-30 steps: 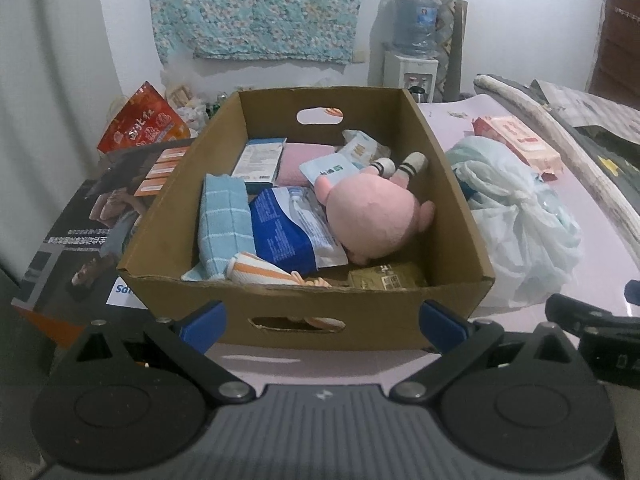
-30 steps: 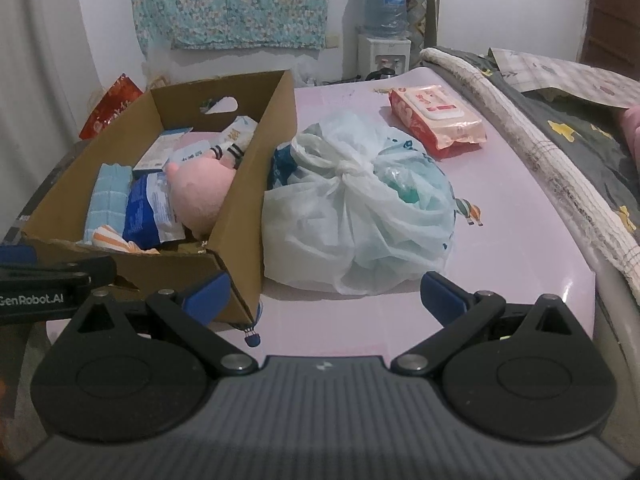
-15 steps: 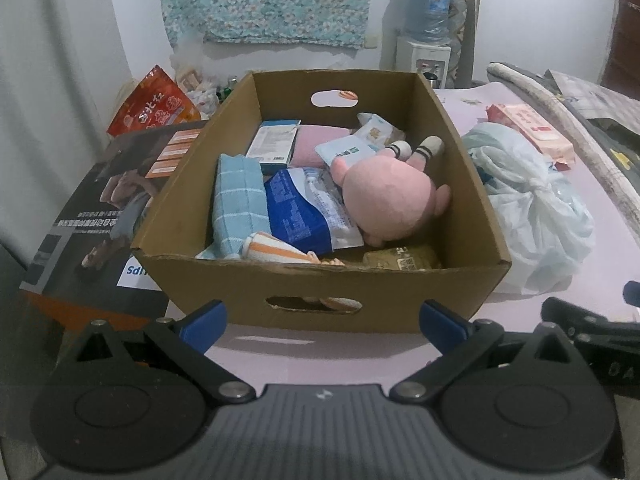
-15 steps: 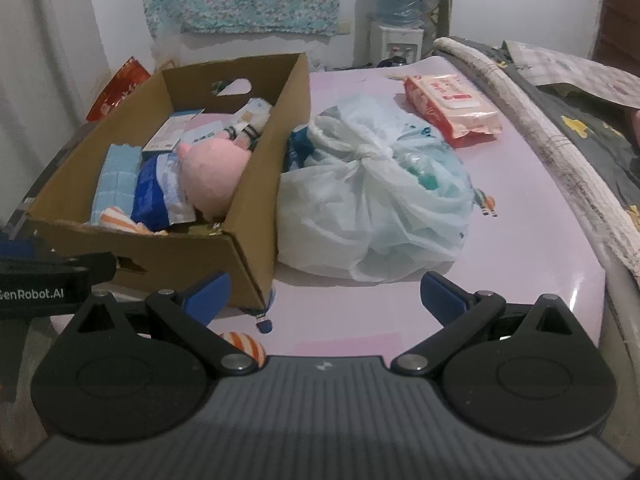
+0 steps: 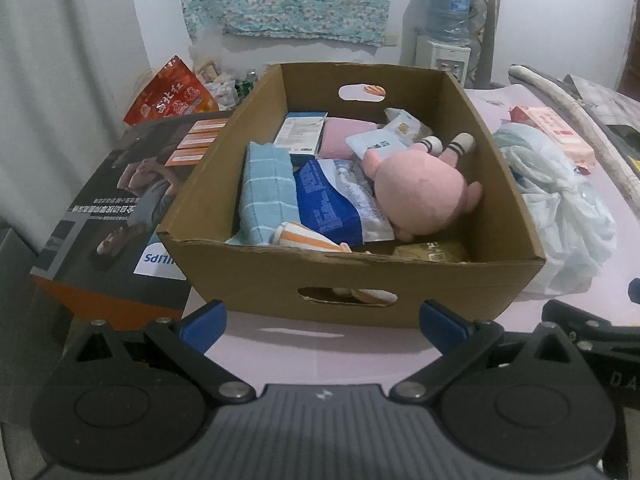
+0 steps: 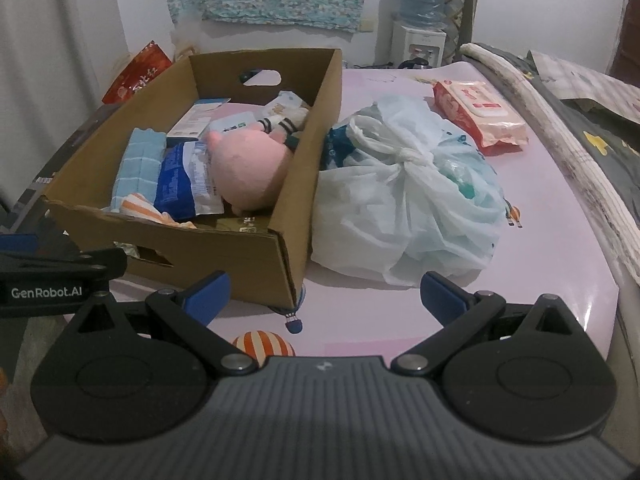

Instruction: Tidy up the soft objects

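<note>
A cardboard box (image 5: 280, 276) stands on the pink table and also shows in the right wrist view (image 6: 240, 256). It holds a pink plush doll (image 5: 420, 196), a blue checked towel (image 5: 268, 192), a blue-and-white packet (image 5: 336, 204), an orange striped cloth (image 5: 304, 236) and several small packs. A tied white plastic bag (image 6: 408, 208) lies right of the box, touching it. My left gripper (image 5: 323, 320) is open and empty in front of the box. My right gripper (image 6: 324, 296) is open and empty in front of the box corner and the bag.
A pink wet-wipes pack (image 6: 476, 112) lies at the back right of the table. A Philips carton (image 5: 120, 208) sits left of the box, a red snack bag (image 5: 172, 96) behind it. A grey blanket (image 6: 592, 128) runs along the right. A water dispenser (image 6: 420, 20) stands by the wall.
Both grippers have pulled back and risen, so the box and the bag look farther away and more from above. Both stay open and empty.
</note>
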Action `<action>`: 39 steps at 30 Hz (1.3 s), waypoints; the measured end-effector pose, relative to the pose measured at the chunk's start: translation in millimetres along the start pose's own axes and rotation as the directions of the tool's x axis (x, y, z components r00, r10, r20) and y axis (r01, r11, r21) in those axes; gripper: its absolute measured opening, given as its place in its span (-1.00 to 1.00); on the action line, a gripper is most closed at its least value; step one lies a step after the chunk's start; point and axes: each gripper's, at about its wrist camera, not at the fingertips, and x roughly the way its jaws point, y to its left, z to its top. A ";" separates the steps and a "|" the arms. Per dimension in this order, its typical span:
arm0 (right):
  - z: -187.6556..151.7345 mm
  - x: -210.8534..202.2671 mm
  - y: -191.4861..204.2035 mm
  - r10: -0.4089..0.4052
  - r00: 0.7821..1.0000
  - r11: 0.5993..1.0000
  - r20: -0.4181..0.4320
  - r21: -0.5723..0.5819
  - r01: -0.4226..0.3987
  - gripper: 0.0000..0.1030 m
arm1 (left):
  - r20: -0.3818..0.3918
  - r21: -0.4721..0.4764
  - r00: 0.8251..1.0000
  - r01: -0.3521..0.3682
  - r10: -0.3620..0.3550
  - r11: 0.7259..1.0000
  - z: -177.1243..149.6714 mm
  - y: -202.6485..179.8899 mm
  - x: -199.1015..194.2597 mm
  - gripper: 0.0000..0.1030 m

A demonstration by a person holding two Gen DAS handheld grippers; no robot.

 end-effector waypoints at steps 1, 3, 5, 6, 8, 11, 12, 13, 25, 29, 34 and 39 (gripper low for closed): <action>0.1 0.4 0.8 -0.002 1.000 1.000 0.000 -0.003 0.002 0.98 | -0.001 0.000 1.000 0.001 -0.001 1.000 0.1 0.5 0.5 1.00; 1.0 1.2 2.2 -0.005 1.000 1.000 -0.001 -0.006 0.005 0.98 | -0.001 0.001 1.000 0.000 0.000 1.000 0.0 0.6 1.1 1.00; 1.3 1.3 2.7 -0.002 1.000 1.000 0.002 -0.004 0.002 0.98 | -0.001 0.003 1.000 0.001 -0.001 1.000 0.0 0.4 1.1 1.00; 1.8 1.3 3.3 -0.002 1.000 1.000 0.003 -0.004 0.002 0.98 | -0.001 0.001 1.000 0.009 -0.009 1.000 0.0 0.7 0.7 1.00; 3.1 0.7 4.6 -0.003 1.000 1.000 0.009 -0.006 0.003 0.98 | 0.001 -0.002 1.000 0.013 -0.013 1.000 0.1 1.1 0.4 1.00; 4.8 0.4 7.2 -0.002 1.000 1.000 0.010 -0.010 0.002 0.98 | 0.004 0.000 1.000 0.001 -0.001 1.000 0.8 2.0 0.9 1.00; 5.6 0.3 8.0 0.000 1.000 1.000 0.010 -0.011 0.000 0.98 | 0.003 -0.003 1.000 0.002 -0.002 1.000 1.0 3.0 1.2 1.00; 6.3 -0.1 9.8 0.001 1.000 1.000 0.011 -0.012 -0.001 0.98 | 0.002 -0.006 1.000 0.002 -0.002 1.000 1.0 3.8 1.2 1.00; 15.9 -0.1 23.2 0.015 0.999 1.000 0.029 -0.028 -0.014 0.98 | 0.015 -0.022 1.000 -0.026 0.026 0.999 5.3 14.7 0.3 1.00; 15.8 -0.2 25.0 0.015 0.999 0.999 0.029 -0.037 -0.014 0.98 | 0.015 -0.023 1.000 -0.026 0.026 0.999 5.8 16.1 0.3 1.00; 15.2 0.0 24.0 0.013 1.000 0.999 0.026 -0.036 -0.012 0.98 | 0.016 -0.025 1.000 -0.026 0.026 0.999 6.1 17.4 0.4 1.00; 15.0 0.1 22.9 0.012 1.000 0.999 0.027 -0.034 -0.011 0.98 | 0.016 -0.027 1.000 -0.027 0.027 0.999 6.8 18.3 0.1 1.00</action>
